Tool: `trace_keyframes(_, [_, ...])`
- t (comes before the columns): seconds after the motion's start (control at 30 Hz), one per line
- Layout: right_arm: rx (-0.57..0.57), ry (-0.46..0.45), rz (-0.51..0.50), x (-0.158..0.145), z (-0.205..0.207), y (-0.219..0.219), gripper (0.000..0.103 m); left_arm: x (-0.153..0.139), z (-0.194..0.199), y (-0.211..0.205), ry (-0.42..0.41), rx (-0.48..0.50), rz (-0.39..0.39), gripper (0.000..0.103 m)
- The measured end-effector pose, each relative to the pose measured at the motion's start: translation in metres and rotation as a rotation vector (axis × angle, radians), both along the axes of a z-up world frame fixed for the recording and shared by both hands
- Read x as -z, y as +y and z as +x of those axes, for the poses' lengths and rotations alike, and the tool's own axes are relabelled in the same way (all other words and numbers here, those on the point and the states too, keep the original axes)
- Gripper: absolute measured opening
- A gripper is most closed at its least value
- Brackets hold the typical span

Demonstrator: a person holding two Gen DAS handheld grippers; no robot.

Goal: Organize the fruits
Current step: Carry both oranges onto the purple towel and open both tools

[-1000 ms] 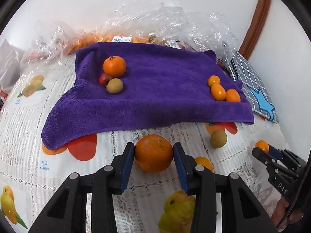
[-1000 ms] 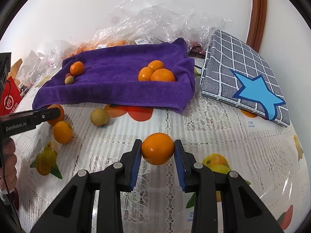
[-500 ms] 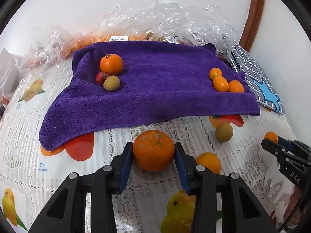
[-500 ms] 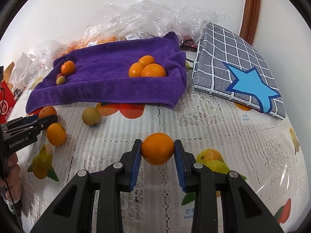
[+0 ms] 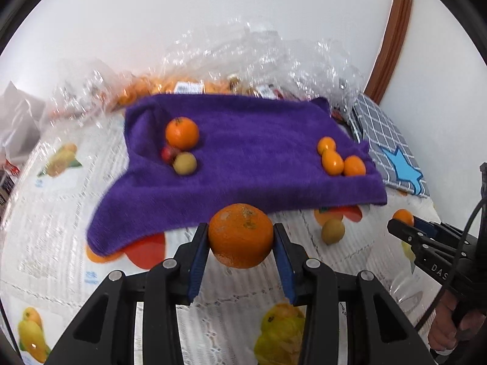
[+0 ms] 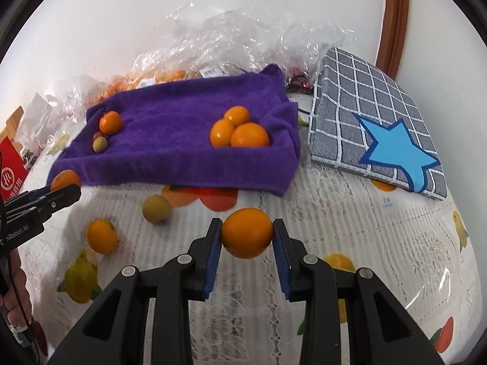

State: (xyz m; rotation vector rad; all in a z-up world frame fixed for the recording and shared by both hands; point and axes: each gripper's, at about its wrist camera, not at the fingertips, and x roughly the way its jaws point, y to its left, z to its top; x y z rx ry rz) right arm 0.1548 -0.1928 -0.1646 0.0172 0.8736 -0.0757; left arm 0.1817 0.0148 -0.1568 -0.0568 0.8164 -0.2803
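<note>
My left gripper [image 5: 241,241] is shut on a large rough orange [image 5: 240,234] and holds it above the tablecloth, just before the front edge of the purple towel [image 5: 243,158]. My right gripper [image 6: 246,238] is shut on a smooth orange [image 6: 246,232], lifted over the table, right of the towel's [image 6: 182,140] front. On the towel lie an orange [image 5: 182,132], a red fruit and a yellow-green fruit [image 5: 184,163] at the left, and three small oranges [image 5: 333,161] at the right. A green-brown fruit [image 6: 156,208] and an orange [image 6: 102,235] lie loose on the cloth.
A fruit-print tablecloth [image 6: 334,213] covers the table. A grey checked cushion with a blue star [image 6: 374,130] lies right of the towel. Crinkled plastic bags of fruit [image 6: 219,48] stand behind it against the white wall. A red box [image 6: 10,170] is at far left.
My left gripper has lifted the large orange off the cloth and moved it toward the towel. My right gripper has carried its orange closer to the towel.
</note>
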Motion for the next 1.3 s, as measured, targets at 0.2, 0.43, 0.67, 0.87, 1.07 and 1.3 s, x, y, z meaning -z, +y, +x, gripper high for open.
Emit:
trace_keyframes(0.2, [-0.002,-0.041,0.014,-0.016,0.012,0.005,0.033,-0.022,0.008,0.010,-0.037,-0.022,0.003,0.039])
trace_keyframes(0.43, [-0.013,-0.087,0.026,-0.028,0.028,0.010,0.033,-0.039,0.024,0.024,-0.062,-0.071,-0.001,0.039])
trace_keyframes(0.67, [-0.016,-0.126,0.027,-0.037,0.048,0.009,0.033,-0.047,0.042,0.036,-0.079,-0.117,-0.006,0.039])
trace_keyframes(0.87, [0.006,-0.154,0.029,-0.043,0.066,0.002,0.033,-0.048,0.057,0.058,-0.084,-0.152,-0.062,0.039])
trace_keyframes(1.07, [-0.005,-0.177,0.033,-0.047,0.085,-0.002,0.033,-0.047,0.074,0.079,-0.071,-0.214,-0.081,0.039])
trace_keyframes(1.3, [-0.052,-0.155,0.017,-0.034,0.115,-0.007,0.033,-0.037,0.097,0.070,-0.026,-0.198,-0.129,0.039])
